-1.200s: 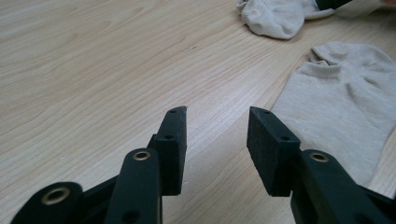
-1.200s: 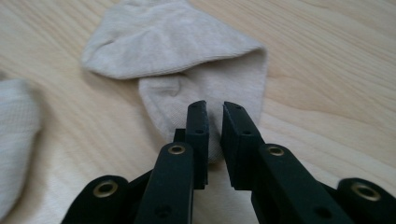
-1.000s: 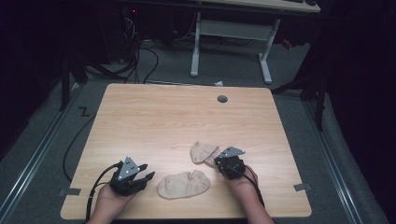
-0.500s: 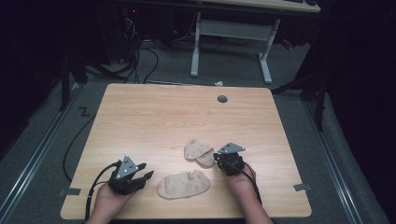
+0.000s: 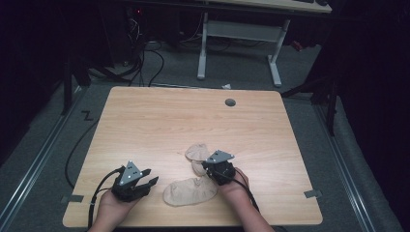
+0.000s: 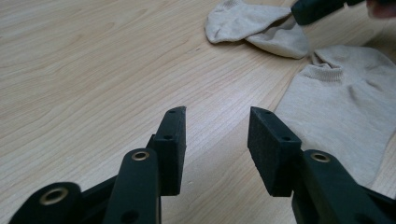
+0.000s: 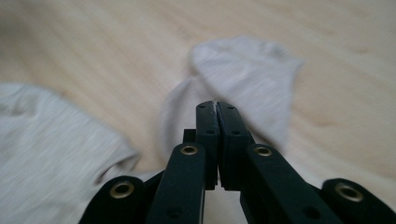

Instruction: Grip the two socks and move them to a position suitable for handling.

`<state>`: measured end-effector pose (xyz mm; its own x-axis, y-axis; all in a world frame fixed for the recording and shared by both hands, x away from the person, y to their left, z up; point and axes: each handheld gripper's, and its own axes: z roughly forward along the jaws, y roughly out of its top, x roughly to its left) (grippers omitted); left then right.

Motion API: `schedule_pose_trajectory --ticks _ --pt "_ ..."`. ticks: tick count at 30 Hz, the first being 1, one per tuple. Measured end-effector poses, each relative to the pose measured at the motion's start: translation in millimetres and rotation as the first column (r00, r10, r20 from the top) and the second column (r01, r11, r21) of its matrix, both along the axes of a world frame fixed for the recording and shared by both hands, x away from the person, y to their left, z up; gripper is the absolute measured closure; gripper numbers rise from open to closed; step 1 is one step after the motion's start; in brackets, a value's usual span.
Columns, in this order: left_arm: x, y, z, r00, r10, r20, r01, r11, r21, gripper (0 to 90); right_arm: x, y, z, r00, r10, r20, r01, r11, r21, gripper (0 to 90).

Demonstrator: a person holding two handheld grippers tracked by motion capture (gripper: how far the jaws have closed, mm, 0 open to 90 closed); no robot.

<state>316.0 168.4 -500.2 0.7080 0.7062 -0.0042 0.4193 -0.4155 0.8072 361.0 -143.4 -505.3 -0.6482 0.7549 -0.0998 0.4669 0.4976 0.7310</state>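
— Socks first, where are they lying?
— Both are lying on the light wooden table (image 5: 169, 121), near the person's edge. The flat beige ankle sock (image 5: 188, 192) is resting spread out between the two hands. The folded beige ankle sock (image 5: 196, 152) is sitting just beyond it, doubled over on itself, its near edge almost touching the flat one.
— What is the left gripper (image 5: 150, 180) doing?
— It is hovering low over bare wood to the left of the flat beige ankle sock. Its own view is showing the two black pads (image 6: 173, 135) standing well apart with nothing between them, and the flat sock (image 6: 345, 102) lying off to their right.
— And the right gripper (image 5: 205, 166)?
— It is pointing at the folded sock, with its tip resting at that sock's near edge. In the right gripper view the jaws are sitting pressed together (image 7: 217, 105), only a hairline showing between them, though they have just been easing open a touch. No fabric is showing between the pads; the folded sock (image 7: 247, 70) is lying right beyond the tip, blurred.
— Is it gripping the cloth?
— I am not managing to tell; any pinched edge is hiding under the tip
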Motion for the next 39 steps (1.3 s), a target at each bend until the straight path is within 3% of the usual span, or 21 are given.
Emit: schedule_pose_trajectory --ticks 3,4,5,8,9,17,18,24,29,34,39 --pt "-0.9 2.8 0.2 1.0000 0.003 -0.002 -0.003 1.0000 -0.005 57.4 16.0 0.2 1.4 0.9992 -0.040 0.007 0.040 0.9991 -0.017 85.5" --pt "-1.4 3.5 0.6 1.0000 0.004 -0.001 -0.004 1.0000 -0.007 57.4 27.7 -1.9 -1.4 0.9966 -0.081 0.017 0.082 0.9965 -0.020 85.7" --pt "-1.7 4.2 1.0 1.0000 0.004 0.001 -0.004 1.0000 -0.007 57.4 27.7 -1.9 -1.4 0.9966 -0.081 0.017 0.082 0.9965 -0.020 85.7" --pt "-2.3 5.5 1.5 1.0000 0.005 0.004 -0.005 0.9999 -0.014 57.5 38.5 -8.0 -10.4 0.9932 -0.114 -0.023 0.113 0.9924 -0.048 86.1" --pt "-2.2 6.4 2.4 1.0000 0.003 0.004 -0.003 0.9999 -0.016 57.4 35.7 -10.8 -16.0 0.9936 -0.110 -0.027 0.107 0.9909 -0.081 85.9" --pt "-1.6 3.9 2.7 1.0000 -0.001 0.003 0.001 0.9999 -0.014 57.4 9.3 -33.4 -16.3 0.9901 -0.140 -0.007 0.139 0.9855 -0.097 83.7" --pt "-1.6 3.4 2.6 1.0000 -0.001 0.003 0.001 0.9999 -0.013 57.4 1.0 -42.5 -15.6 0.9874 -0.158 -0.010 0.156 0.9832 -0.095 83.2" --pt "0.3 1.1 1.7 1.0000 -0.004 -0.004 0.004 0.9999 -0.013 57.4 -12.7 -57.3 -11.9 0.9830 -0.184 -0.003 0.183 0.9811 -0.062 79.8" --pt "0.9 0.9 2.0 1.0000 -0.003 -0.003 0.003 0.9999 -0.011 57.4 -19.8 -55.1 -3.7 0.9849 -0.173 0.006 0.173 0.9848 -0.010 75.9" --pt "1.3 1.6 2.2 1.0000 0.000 -0.001 0.000 0.9999 -0.015 57.4 -18.2 -46.5 -14.2 0.9885 -0.143 -0.047 0.141 0.9888 -0.048 78.4" --pt "-0.8 2.7 3.8 1.0000 -0.002 0.004 0.002 0.9999 -0.016 57.4 -5.7 -34.4 -16.5 0.9873 -0.155 -0.036 0.153 0.9868 -0.054 78.4"
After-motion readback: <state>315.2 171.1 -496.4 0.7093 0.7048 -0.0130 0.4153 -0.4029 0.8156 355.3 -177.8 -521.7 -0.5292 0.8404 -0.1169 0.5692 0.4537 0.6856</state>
